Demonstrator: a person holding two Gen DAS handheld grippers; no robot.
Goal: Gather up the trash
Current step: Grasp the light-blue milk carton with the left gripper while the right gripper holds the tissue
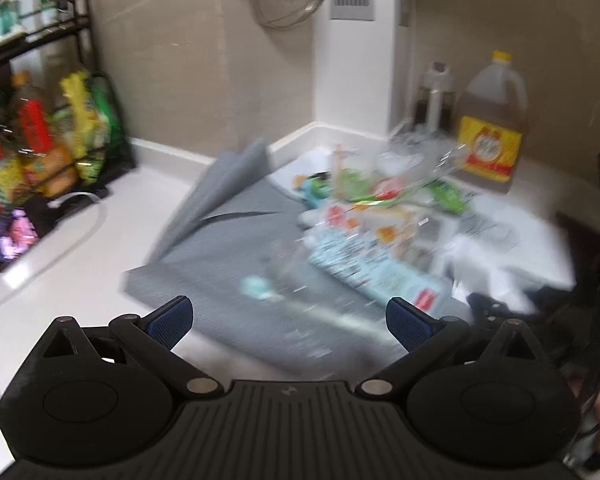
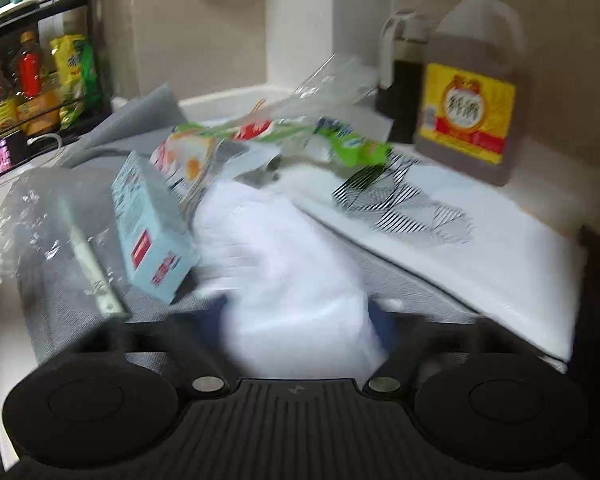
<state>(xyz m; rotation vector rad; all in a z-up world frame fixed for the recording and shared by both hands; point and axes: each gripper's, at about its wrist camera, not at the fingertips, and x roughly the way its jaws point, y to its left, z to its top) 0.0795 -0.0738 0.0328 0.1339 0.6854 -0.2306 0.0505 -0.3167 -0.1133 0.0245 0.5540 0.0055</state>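
Note:
A pile of trash lies on a grey mat [image 1: 228, 276] on the white counter: a light blue carton [image 2: 152, 228], clear plastic wrap [image 2: 32, 216], green and orange wrappers [image 2: 340, 144] and a crumpled white bag [image 2: 296, 264]. The pile also shows in the left wrist view [image 1: 376, 232], blurred. My left gripper [image 1: 288, 320] is open and empty, just short of the mat's near edge. My right gripper [image 2: 300, 316] has its fingers around the white bag; motion blur hides how tightly they close.
A large amber jug with a yellow label [image 2: 468, 92] and a dark bottle [image 2: 404, 80] stand at the back right. A black rack of bottles and packets [image 1: 40, 140] stands at the left. A white patterned sheet [image 2: 440, 232] lies right of the mat.

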